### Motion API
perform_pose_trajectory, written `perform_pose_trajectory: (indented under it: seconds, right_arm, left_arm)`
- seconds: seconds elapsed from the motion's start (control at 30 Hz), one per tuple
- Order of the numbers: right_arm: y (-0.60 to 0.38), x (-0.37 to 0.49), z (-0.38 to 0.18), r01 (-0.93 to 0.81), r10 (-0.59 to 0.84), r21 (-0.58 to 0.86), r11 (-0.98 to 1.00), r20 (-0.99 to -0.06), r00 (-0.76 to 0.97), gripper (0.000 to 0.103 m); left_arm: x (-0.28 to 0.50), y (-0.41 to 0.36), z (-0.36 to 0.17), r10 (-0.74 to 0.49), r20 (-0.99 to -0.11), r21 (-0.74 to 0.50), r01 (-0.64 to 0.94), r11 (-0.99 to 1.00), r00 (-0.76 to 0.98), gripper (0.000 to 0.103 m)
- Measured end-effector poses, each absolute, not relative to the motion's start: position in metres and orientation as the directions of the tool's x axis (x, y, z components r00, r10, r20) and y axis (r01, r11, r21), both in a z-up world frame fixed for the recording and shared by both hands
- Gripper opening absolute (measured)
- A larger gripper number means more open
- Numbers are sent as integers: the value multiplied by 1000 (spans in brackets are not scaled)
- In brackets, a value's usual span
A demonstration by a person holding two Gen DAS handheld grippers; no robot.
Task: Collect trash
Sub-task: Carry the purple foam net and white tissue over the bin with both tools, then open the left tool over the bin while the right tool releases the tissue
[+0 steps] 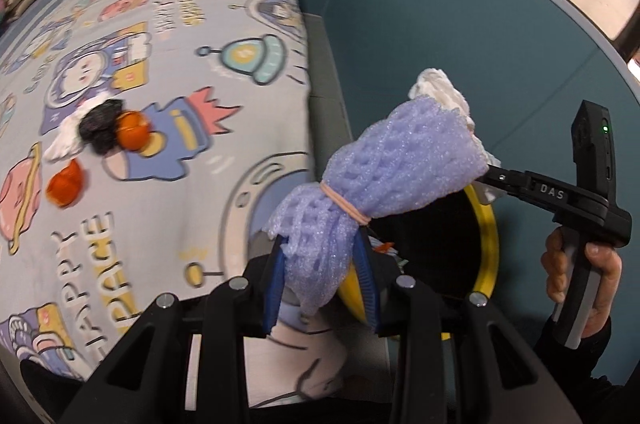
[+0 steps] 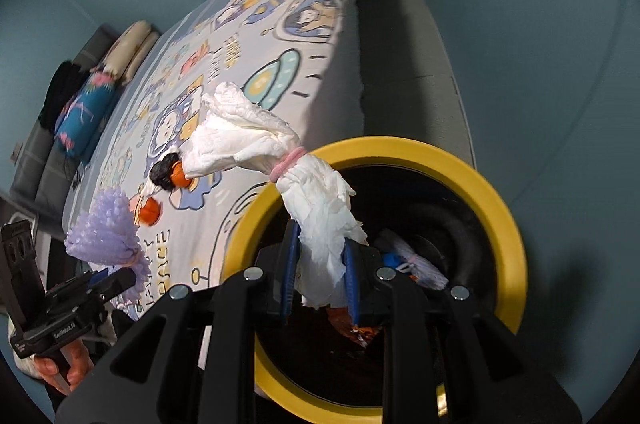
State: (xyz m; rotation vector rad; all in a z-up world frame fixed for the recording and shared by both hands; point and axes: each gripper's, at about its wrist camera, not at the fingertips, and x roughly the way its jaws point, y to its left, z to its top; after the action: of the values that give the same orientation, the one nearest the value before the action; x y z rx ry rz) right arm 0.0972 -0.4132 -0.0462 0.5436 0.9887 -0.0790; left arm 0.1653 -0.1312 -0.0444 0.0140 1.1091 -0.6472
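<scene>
Bed edge (image 2: 352, 36) beside yellow-rimmed bin (image 2: 496, 208); left hand-held gripper (image 1: 324, 288) clamping foam bundle (image 1: 400, 168), right hand-held gripper (image 2: 320, 276) clamping tissue bundle (image 2: 316, 200).

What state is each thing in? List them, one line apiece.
Purple foam net bundle: clamped in left gripper.
White tissue bundle: clamped in right gripper, above the bin.
Yellow-rimmed black bin: open, some trash inside.
Orange wrappers: lying loose on the bedsheet.
Black crumpled wad: lying on the bedsheet.
</scene>
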Motion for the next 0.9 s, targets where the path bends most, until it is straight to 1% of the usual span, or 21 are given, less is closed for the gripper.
perform_pose_trajectory:
  seconds: [0.23,0.57,0.73,0.9]
  right_arm:
    - [-434,84,-50,329,160,403,854,-805,572,20]
    - [-446,83,-69,356,178,420,835,-817,548,20]
    - [-447,82,-70,354,187,429,831,-815,549,21]
    - [-449,82,-71,353,195,440,826,-810,554,21]
  left_arm:
    - [157,-164,-53,-496,-835,-333,498,800,239,31]
    - [145,-194,-73,-463,-867,-309,527,792,187,31]
    - [143,-200,-84,-453,-879,-315,536,783,146,32]
    - [144,-198,-83,-461,-876,-323,535,781,145,34]
